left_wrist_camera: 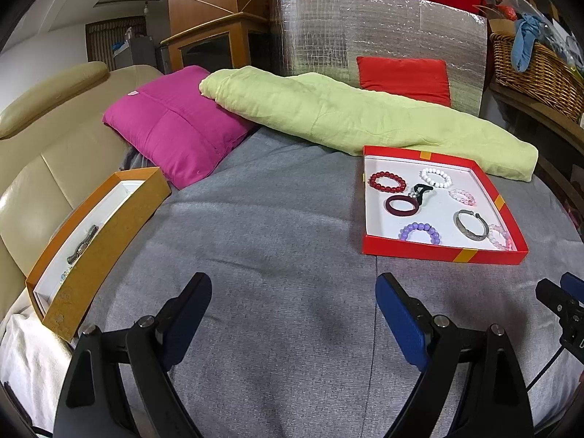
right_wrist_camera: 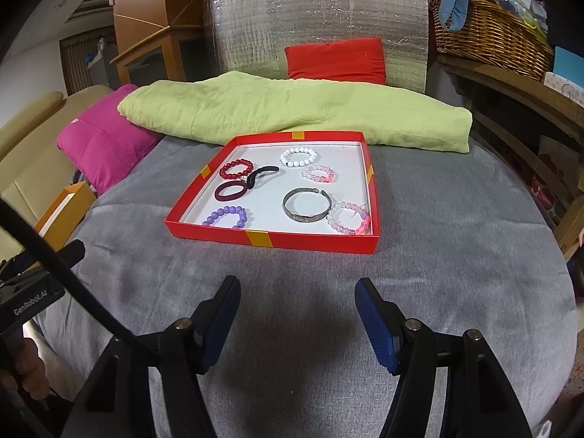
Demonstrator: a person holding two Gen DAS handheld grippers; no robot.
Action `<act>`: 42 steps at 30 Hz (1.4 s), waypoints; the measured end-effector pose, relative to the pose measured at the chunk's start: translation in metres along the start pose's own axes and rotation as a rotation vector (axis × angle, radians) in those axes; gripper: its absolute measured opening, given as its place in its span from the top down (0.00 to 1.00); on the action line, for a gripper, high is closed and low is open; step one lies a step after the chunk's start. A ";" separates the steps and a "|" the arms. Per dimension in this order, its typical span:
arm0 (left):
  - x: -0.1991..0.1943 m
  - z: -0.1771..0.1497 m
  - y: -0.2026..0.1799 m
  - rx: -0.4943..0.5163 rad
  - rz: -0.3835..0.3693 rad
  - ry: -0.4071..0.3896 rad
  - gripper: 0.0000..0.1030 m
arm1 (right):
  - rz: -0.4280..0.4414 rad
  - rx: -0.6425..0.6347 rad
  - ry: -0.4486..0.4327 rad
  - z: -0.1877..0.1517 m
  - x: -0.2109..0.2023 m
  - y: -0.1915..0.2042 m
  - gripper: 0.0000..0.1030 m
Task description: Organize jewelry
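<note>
A red tray (right_wrist_camera: pixel 270 238) (left_wrist_camera: pixel 438 253) lies on the grey blanket and holds several bracelets: red beads (right_wrist_camera: pixel 236 169), white beads (right_wrist_camera: pixel 298 157), purple beads (right_wrist_camera: pixel 225 216), a dark band (right_wrist_camera: pixel 231 193), a metal bangle (right_wrist_camera: pixel 307 205) and two pink bead ones (right_wrist_camera: pixel 348 217). An orange box (left_wrist_camera: pixel 95 252) at the left holds a metal piece (left_wrist_camera: pixel 83 244) and a bluish beaded item. My left gripper (left_wrist_camera: pixel 294 294) is open and empty above the blanket between the boxes. My right gripper (right_wrist_camera: pixel 297 297) is open and empty just in front of the red tray.
A green folded blanket (right_wrist_camera: pixel 292 113), a magenta pillow (left_wrist_camera: pixel 175 124) and a red cushion (right_wrist_camera: pixel 335 60) lie behind the tray. A beige sofa (left_wrist_camera: pixel 43 168) is at the left. A wicker basket (right_wrist_camera: pixel 489 40) sits on a wooden shelf at the right.
</note>
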State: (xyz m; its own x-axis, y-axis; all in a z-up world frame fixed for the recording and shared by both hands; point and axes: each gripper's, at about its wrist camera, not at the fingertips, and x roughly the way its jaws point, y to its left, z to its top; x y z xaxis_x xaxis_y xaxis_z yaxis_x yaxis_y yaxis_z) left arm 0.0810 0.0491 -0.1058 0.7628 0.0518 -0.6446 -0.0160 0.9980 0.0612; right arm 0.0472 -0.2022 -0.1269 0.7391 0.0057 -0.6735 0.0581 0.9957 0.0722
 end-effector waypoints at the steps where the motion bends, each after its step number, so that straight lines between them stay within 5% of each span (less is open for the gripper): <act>1: 0.000 0.000 0.000 0.000 0.001 0.000 0.11 | 0.000 0.000 0.003 0.000 0.001 0.000 0.33; 42: -0.003 0.008 0.002 -0.015 -0.012 -0.012 0.11 | 0.002 -0.015 -0.002 0.006 0.005 0.008 0.33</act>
State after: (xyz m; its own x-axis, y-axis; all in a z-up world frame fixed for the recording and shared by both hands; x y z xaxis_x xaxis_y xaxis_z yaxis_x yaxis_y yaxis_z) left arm 0.0839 0.0506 -0.0979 0.7709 0.0389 -0.6358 -0.0160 0.9990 0.0418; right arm 0.0551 -0.1950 -0.1257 0.7406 0.0073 -0.6719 0.0465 0.9970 0.0622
